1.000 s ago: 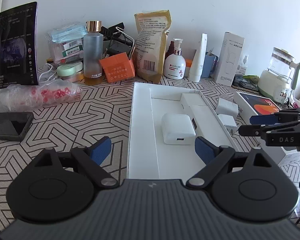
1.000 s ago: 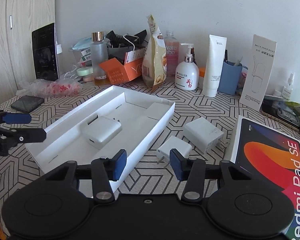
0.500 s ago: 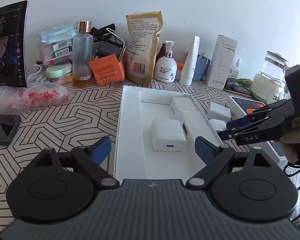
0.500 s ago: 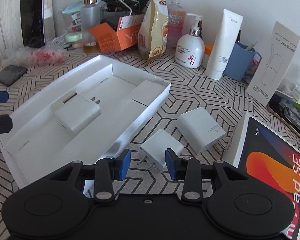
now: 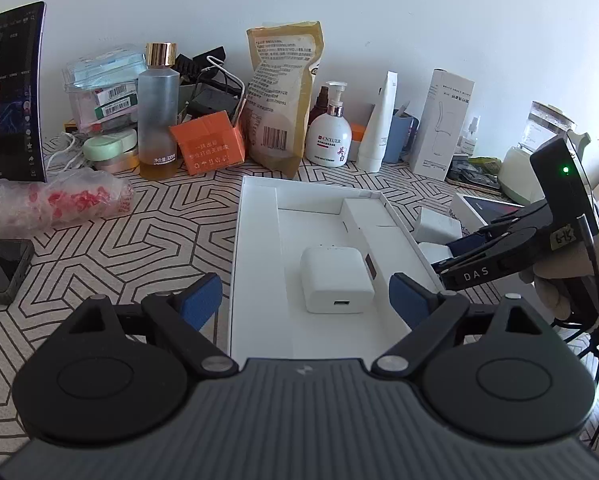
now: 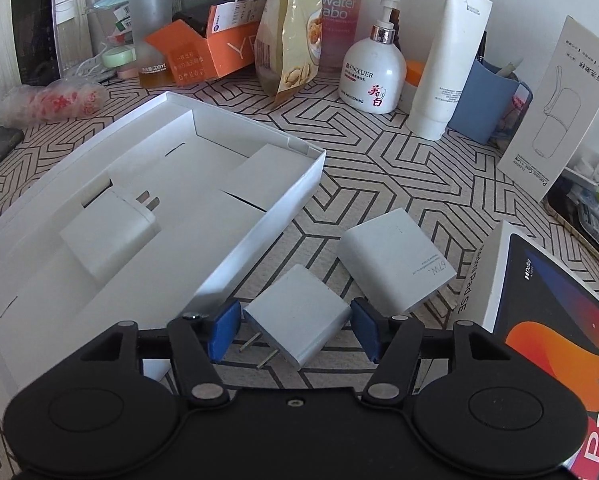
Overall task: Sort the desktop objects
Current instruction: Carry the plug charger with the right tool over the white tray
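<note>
A shallow white tray (image 5: 255, 240) lies on the patterned table with one white charger (image 5: 335, 284) in it. My left gripper (image 5: 305, 302) hangs open over the tray's near end, that charger just ahead of its pads. Right of the tray, a small white charger (image 6: 299, 312) with its prongs toward me lies on the table between the blue pads of my right gripper (image 6: 294, 329). Its jaws are opening, with a slim gap on each side. A larger white charger (image 6: 395, 256) lies just beyond. The right gripper (image 5: 447, 258) also shows in the left wrist view, held by a hand.
A tablet box (image 6: 559, 320) lies close on the right. Along the back wall stand a glass bottle (image 5: 157, 120), an orange carton (image 5: 207, 148), a snack bag (image 5: 283, 100), a pump bottle (image 6: 373, 76) and a white tube (image 6: 447, 64). A phone (image 5: 1, 268) lies far left.
The right gripper came forward and down over the small charger; its jaws narrowed, then spread so the charger now sits between them. The left gripper has hardly moved.
</note>
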A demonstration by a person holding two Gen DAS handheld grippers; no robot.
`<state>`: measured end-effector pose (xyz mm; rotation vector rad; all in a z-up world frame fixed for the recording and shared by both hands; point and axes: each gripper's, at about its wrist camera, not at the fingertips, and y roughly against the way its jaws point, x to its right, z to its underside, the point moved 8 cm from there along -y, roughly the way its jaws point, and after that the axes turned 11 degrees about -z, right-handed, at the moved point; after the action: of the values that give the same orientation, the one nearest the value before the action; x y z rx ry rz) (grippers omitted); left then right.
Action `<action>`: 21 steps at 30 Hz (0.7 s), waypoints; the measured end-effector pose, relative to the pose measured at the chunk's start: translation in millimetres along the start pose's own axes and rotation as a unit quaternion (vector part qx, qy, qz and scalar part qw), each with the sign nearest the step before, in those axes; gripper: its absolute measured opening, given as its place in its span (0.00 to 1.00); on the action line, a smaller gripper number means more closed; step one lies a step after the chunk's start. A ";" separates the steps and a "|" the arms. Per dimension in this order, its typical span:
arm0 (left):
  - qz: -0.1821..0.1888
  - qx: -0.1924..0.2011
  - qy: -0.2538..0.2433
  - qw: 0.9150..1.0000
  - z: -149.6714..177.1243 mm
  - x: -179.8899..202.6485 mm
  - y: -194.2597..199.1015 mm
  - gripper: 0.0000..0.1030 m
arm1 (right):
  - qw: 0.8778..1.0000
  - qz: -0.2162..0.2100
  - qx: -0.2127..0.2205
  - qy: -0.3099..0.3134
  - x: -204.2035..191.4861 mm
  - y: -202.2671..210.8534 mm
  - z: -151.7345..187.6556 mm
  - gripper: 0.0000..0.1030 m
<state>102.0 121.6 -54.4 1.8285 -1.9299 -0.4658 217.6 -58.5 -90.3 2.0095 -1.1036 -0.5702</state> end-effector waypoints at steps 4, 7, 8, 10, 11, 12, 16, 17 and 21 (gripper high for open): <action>-0.002 0.005 -0.001 1.000 0.8 0.8 -0.3 0.88 | 1.000 -0.012 0.007 -0.003 -3.3 2.9 0.7 0.62; -0.007 0.005 0.001 1.000 0.4 -0.5 -0.9 0.88 | 1.000 -0.012 0.020 -0.006 -3.8 9.6 -0.4 0.62; -0.006 0.005 0.003 1.000 0.2 -0.9 -0.7 0.88 | 1.000 -0.010 0.024 -0.005 -4.0 12.9 -0.7 0.62; -0.005 0.006 0.007 1.000 -0.4 -1.6 0.4 0.88 | 0.999 -0.007 0.032 -0.006 -4.8 20.1 -0.8 0.62; -0.004 0.006 0.009 1.000 -0.6 -1.8 0.0 0.88 | 0.999 -0.005 0.035 -0.005 -5.7 23.8 -0.5 0.62; -0.003 0.005 0.011 1.000 -0.8 -2.0 -0.6 0.88 | 0.999 -0.005 0.039 -0.005 -6.7 27.8 -0.6 0.62; 0.007 -0.010 0.033 0.999 -2.3 -5.3 -7.7 0.88 | 0.998 -0.018 0.052 -0.005 -16.6 41.9 -2.7 0.62; 0.009 -0.013 0.038 0.999 -2.6 -7.5 -8.3 0.88 | 0.998 -0.023 0.057 -0.004 -20.4 45.7 -4.4 0.62; -0.003 -0.007 0.045 0.999 -3.1 -18.5 -3.7 0.88 | 0.996 -0.051 0.076 0.008 -39.9 58.7 -11.6 0.62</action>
<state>107.3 139.9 -55.3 1.8153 -1.8585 -0.3907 174.6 -39.7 -35.9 2.2092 -1.0672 -0.5342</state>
